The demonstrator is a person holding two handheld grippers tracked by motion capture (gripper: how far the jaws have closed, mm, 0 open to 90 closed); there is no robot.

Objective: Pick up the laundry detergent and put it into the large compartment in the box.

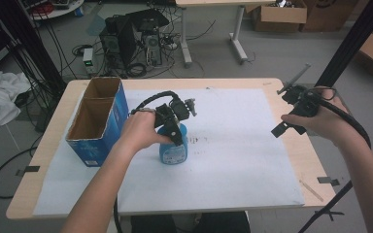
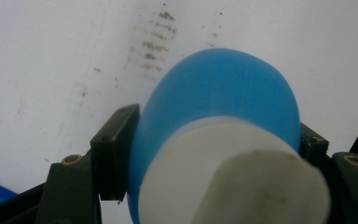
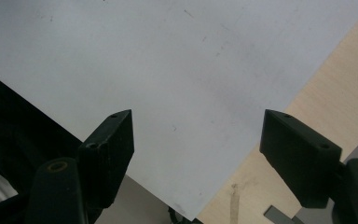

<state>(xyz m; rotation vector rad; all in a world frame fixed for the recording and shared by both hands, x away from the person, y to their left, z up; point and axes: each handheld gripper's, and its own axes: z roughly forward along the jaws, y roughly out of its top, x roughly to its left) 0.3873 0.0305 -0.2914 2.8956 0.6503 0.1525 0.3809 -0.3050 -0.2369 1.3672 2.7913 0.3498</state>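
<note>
a: left tool (image 1: 175,127) status?

b: i see it clamped on the blue bottle (image 1: 173,145). in the left gripper view both black jaws press the bottle's (image 2: 223,93) sides just below the white cap (image 2: 233,182), one on each side, no gap visible. aperture narrow, set by the bottle's width.

a: bottle location?

b: upright on the white sheet (image 1: 233,160) covering the desk (image 1: 53,121), near the sheet's middle, just beside the open blue cardboard box (image 1: 99,121), on its right in the high view. box and bottle look apart, not touching. the left hand (image 1: 138,131) wraps the tool from above.

a: right tool (image 1: 291,114)?

b: jaws wide apart, nothing between them. in the right gripper view i see bare white sheet (image 3: 168,60) through the gap and the wooden desk edge (image 3: 335,88) behind the right-hand jaw. the high view puts it in the right hand (image 1: 323,121) over the desk's right edge, well apart from the bottle. cannot tell whether it is lifted off the surface.

a: sheet condition?

b: dark smudges (image 2: 154,42) on it just beyond the bottle.
</note>
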